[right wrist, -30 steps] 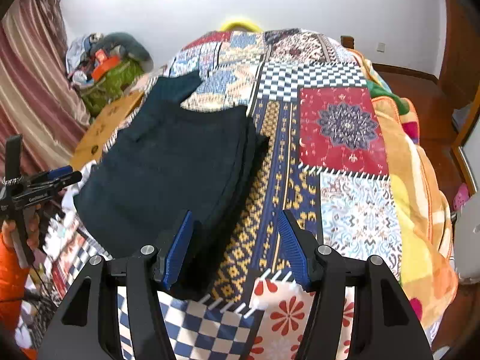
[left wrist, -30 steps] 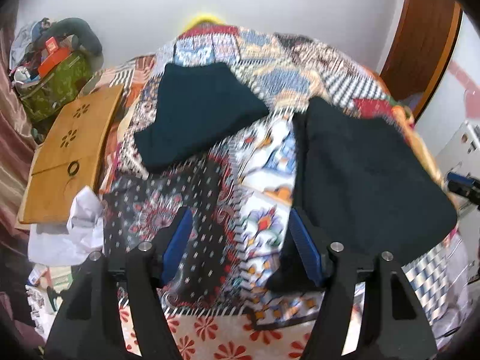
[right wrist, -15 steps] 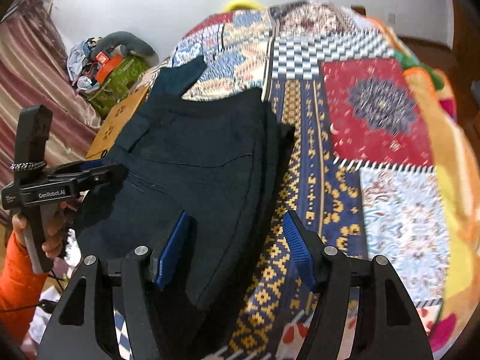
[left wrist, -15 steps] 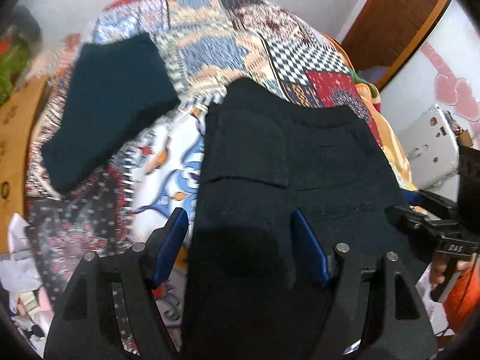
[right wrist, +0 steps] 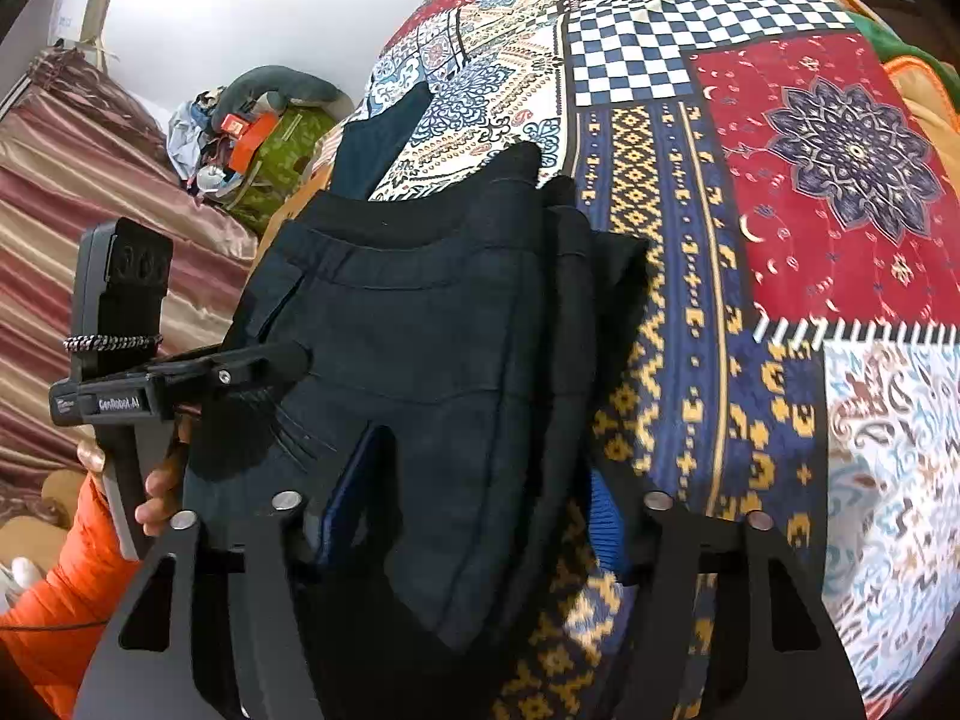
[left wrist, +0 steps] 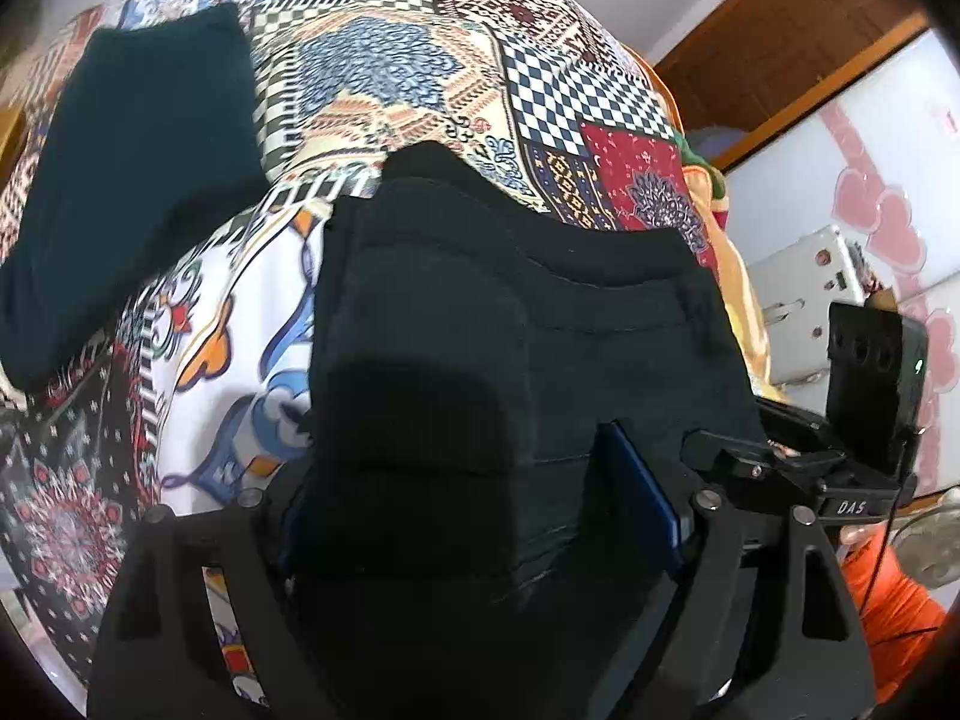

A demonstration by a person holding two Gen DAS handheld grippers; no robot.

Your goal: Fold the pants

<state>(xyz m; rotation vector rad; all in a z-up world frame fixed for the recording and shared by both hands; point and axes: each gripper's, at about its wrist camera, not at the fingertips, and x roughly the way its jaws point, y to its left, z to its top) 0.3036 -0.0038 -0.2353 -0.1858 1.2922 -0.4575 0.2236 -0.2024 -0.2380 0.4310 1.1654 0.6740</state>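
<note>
Left gripper point(left wrist: 474, 516): blue-padded fingers point(left wrist: 639, 489) are spread, with the near edge of the black pants point(left wrist: 540, 330) lying between them; no pinch is made out. The left finger is mostly hidden under the cloth. Right gripper point(right wrist: 474, 516): fingers point(right wrist: 354, 492) also spread, straddling the same pants edge, fabric bunched between the pads; whether the cloth is touched cannot be told.

The pants are seen folded into a thick stack on the patchwork bedspread point(right wrist: 828, 150), waistband end away from the cameras. Each gripper is seen in the other's view, just beside the pants: the right one at the pants' right edge in the left view, the left one touching the pants' left edge in the right view.

One dark teal folded garment point(left wrist: 132, 168) lies on the bedspread beyond and left of the pants, apart from them. One green bag point(right wrist: 276, 162) with clutter sits further left, off the bed. One striped curtain point(right wrist: 90, 192) hangs behind it. Two grippers, one pants stack counted.
</note>
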